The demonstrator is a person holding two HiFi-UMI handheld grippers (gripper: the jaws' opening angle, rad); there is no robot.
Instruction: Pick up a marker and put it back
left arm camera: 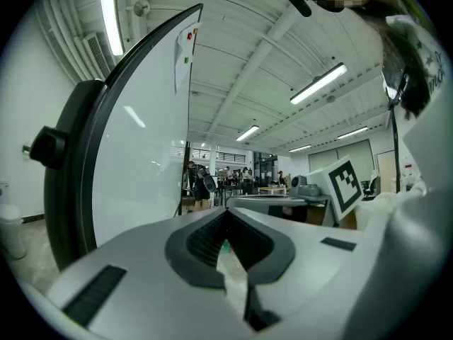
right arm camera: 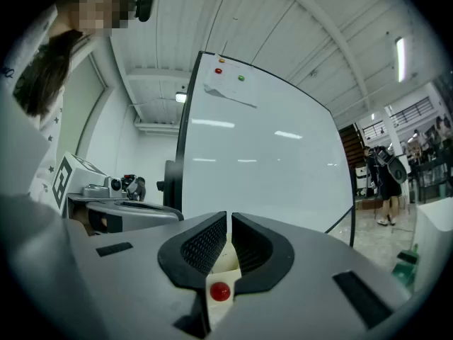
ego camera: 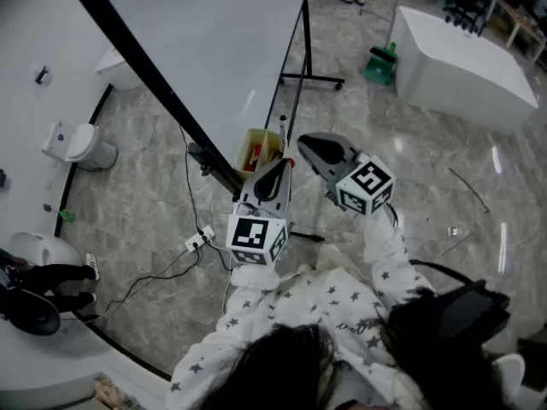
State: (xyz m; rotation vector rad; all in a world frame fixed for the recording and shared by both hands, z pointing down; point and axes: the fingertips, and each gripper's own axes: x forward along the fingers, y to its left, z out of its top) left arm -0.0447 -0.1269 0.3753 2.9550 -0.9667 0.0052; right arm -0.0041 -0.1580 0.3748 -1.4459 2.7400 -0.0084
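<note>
Two grippers out in front of the person, both held level, and both clenched. The left gripper has its jaws pressed together with no marker between them in its own view; the right gripper shows the same, ribbed pads closed on each other, nothing in them.

Just past the left gripper's tip sits the yellow tray, and there's the red marker inside it. Its long axis runs roughly up and down the head view, towards the whiteboard. It's too small to say which end is the cap, or whether it stands or leans.

The tray sits by the foot of the whiteboard, a big white panel in a black frame slanting across the head view. Below is a grey marbled floor, glossy with light streaks, and a power strip with its cable lies off to the left. Further out there's a small white unit by the wall, a green dustpan, and a long white counter at the far right.

So the marker is in the tray, ahead and slightly left of the left gripper's closed jaws, near but not in them. The right gripper is further off, to the marker's right.
</note>
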